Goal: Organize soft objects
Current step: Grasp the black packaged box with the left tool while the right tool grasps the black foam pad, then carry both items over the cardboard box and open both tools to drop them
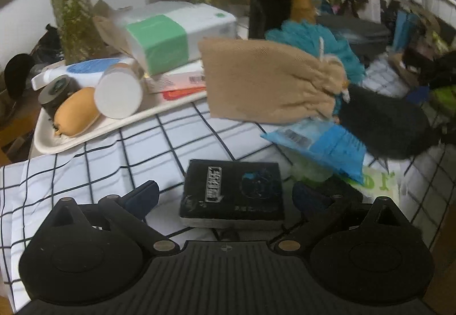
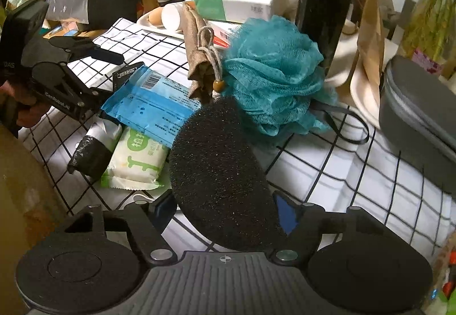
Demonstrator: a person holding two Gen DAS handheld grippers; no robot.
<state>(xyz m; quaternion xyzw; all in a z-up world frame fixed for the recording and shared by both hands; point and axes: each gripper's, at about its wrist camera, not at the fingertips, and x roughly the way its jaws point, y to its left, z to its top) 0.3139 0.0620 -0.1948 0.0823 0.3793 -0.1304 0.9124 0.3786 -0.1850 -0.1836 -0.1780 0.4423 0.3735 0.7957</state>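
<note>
Right tongs (image 2: 225, 211) straddle black sponge (image 2: 219, 172), pads not visibly pressing. Left tongs (image 1: 226, 195) wide around black block (image 1: 232, 195). Loofah (image 2: 273, 72), pouch (image 2: 199, 52) at 12 o'clock, unsorted; most work left.

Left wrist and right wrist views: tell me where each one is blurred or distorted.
Left wrist: the tan pouch and blue packet are motion-smeared, and the checked cloth lines bow. Right wrist: mostly sharp, black sponge grain crisp, edges curved by the fisheye.
</note>
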